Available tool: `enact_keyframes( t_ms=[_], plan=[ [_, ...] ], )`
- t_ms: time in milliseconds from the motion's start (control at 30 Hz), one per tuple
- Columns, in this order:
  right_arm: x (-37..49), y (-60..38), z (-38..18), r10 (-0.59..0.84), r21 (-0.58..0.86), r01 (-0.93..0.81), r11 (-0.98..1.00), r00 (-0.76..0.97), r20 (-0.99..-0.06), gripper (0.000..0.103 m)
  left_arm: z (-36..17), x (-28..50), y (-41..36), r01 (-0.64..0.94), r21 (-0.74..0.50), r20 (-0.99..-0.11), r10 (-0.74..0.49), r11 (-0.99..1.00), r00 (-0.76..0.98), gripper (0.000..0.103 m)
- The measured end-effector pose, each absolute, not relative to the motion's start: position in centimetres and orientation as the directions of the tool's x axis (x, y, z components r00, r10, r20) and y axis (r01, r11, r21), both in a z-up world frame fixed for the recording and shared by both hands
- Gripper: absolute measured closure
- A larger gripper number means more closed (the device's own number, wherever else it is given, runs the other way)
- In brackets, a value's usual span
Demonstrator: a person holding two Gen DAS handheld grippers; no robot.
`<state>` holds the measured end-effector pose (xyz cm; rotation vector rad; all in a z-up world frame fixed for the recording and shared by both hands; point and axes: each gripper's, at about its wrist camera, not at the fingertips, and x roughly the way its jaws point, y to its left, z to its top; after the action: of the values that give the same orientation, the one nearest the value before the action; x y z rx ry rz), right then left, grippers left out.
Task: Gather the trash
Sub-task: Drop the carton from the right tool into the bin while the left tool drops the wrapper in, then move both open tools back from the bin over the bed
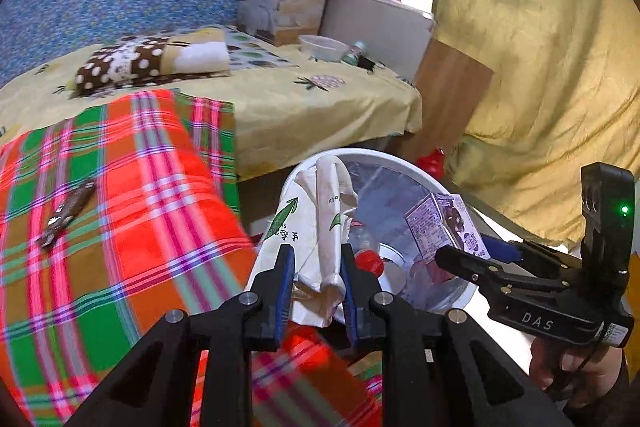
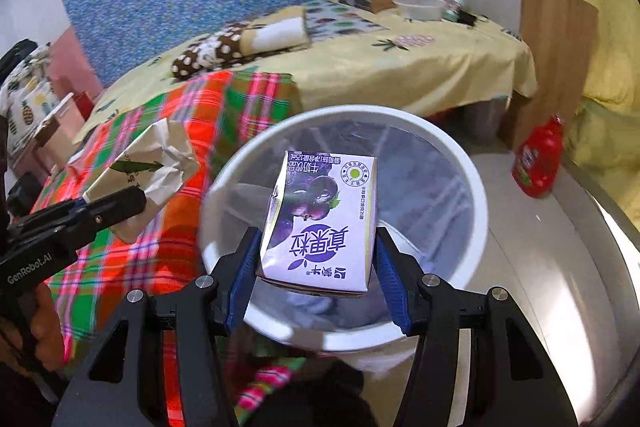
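Right gripper (image 2: 318, 267) clamped on purple cardboard milk carton (image 2: 320, 223), right above round white plastic bin (image 2: 472, 195). Left gripper (image 1: 316, 283) clenched on crumpled white paper bag (image 1: 316, 227) at bin's rim. Could flop outside onto checked blanket (image 1: 120, 187) if dropped too early.

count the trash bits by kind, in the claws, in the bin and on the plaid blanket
crumpled paper bag, in the left claw: 1
purple milk carton, in the right claw: 1
bottle with a red cap, in the white bin: 1
dark snack wrapper, on the plaid blanket: 1
total: 4
Other contents of the bin are too unclear to count.
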<state>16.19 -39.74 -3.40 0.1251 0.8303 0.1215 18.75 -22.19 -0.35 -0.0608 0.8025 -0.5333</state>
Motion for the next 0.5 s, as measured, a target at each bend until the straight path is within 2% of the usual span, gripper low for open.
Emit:
enact_keyframes(
  t_ms=[400, 433, 467, 500],
  plan=[
    [17.2, -41.5, -5.0, 0.133, 0.154, -0.022, 0.988, 0.631, -0.765, 0.044, -2.5, 21.9, -26.3, 0.475, -0.284, -0.696, -0.520, 0.833, 0.495, 0.079],
    [17.1, -41.6, -4.9, 0.135, 0.157, -0.022, 0.987, 0.635, -0.761, 0.042, -2.5, 22.0, -26.4, 0.476, -0.293, -0.694, -0.527, 0.829, 0.491, 0.072],
    [17.1, -41.6, -4.8, 0.137, 0.159, -0.023, 0.987, 0.638, -0.758, 0.041, -2.5, 22.0, -26.4, 0.476, -0.301, -0.690, -0.534, 0.826, 0.489, 0.061],
    [17.2, -41.7, -4.7, 0.138, 0.160, -0.024, 0.987, 0.640, -0.756, 0.041, -2.4, 22.1, -26.3, 0.475, -0.309, -0.686, -0.539, 0.824, 0.488, 0.054]
  ],
)
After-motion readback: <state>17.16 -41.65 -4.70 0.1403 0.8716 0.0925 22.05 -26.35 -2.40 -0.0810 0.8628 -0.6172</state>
